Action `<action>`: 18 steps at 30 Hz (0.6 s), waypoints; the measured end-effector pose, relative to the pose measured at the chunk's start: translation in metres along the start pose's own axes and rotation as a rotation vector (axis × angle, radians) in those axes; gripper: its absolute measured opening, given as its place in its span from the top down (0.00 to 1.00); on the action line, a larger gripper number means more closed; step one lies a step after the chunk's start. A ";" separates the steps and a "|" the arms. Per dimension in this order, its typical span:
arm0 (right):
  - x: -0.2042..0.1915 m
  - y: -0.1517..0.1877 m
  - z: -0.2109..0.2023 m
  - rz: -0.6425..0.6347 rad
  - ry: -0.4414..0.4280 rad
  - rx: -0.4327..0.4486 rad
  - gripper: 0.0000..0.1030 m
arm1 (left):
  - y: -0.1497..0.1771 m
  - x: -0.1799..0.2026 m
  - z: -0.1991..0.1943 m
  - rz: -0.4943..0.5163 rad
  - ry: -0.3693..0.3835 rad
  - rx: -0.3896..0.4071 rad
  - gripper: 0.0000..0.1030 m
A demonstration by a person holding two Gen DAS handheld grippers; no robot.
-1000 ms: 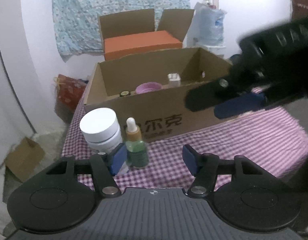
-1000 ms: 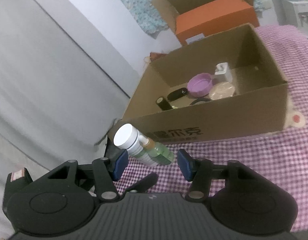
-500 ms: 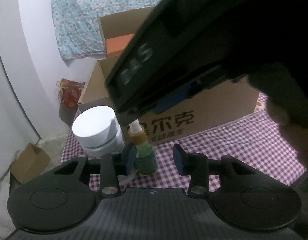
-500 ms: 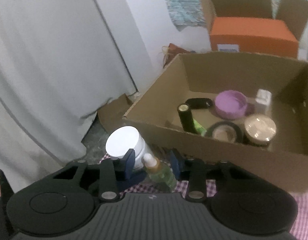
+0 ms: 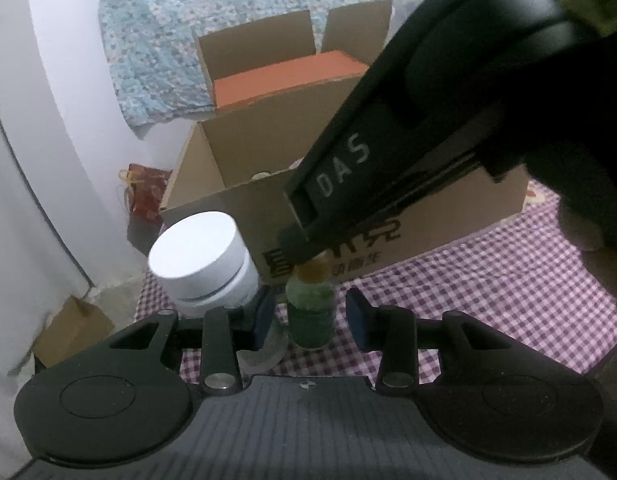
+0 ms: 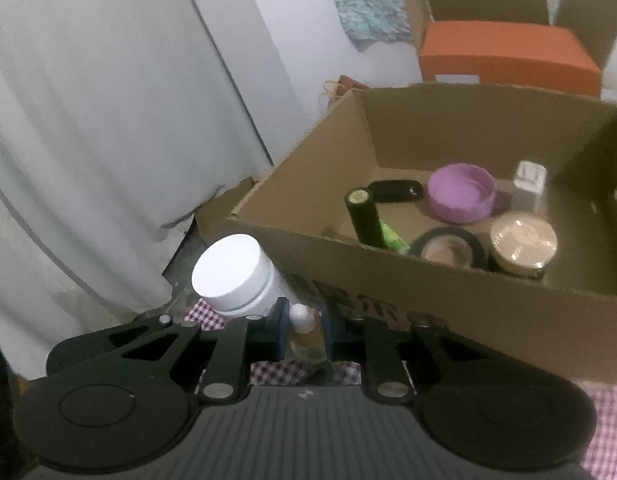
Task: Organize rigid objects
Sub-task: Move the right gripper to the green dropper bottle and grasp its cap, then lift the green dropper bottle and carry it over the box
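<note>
Checked purple cloth point(image 5: 488, 280) under everything, open cardboard box point(image 6: 388, 280) at twelve o'clock. Right gripper point(image 6: 304, 330) clamped narrow on the neck of the small green dropper bottle point(image 5: 310, 312), standing upright just beside the white jar point(image 5: 206, 268). Left gripper point(image 5: 310, 320) part open around the bottle's body, pads apparently clear of it. Best lifted straight up, kept vertical, clear of the jar at nine o'clock. Box wall close ahead; free floor space inside near the front left corner.

Home room: pink-white checked tablecloth point(image 5: 508, 292), blue floral fabric on wall point(image 5: 212, 32), grey curtain point(image 6: 108, 140), open brown cardboard boxes point(image 6: 488, 312).
</note>
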State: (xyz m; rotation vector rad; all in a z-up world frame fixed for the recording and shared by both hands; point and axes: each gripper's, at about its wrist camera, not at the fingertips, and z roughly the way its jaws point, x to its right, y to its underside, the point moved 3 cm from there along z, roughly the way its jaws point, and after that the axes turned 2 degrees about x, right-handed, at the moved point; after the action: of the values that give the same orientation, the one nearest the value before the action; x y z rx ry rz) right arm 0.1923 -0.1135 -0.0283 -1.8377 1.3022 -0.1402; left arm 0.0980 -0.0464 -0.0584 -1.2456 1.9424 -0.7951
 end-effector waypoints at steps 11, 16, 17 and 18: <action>0.010 0.006 -0.009 0.068 -0.008 0.002 0.82 | -0.006 0.009 0.009 0.023 0.007 0.009 0.70; 0.015 0.013 -0.023 0.088 0.019 0.010 0.82 | -0.010 0.005 0.006 -0.035 0.117 -0.001 0.69; 0.019 0.016 -0.026 0.099 0.023 0.012 0.82 | -0.010 0.007 0.005 -0.042 0.136 -0.003 0.69; 0.022 0.018 -0.031 0.109 0.028 0.014 0.82 | -0.011 0.009 0.005 -0.050 0.158 -0.004 0.69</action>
State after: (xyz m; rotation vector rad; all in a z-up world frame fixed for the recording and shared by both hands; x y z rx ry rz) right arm 0.1732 -0.1501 -0.0291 -1.7545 1.4142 -0.1165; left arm 0.1048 -0.0593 -0.0544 -1.2715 2.0449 -0.9400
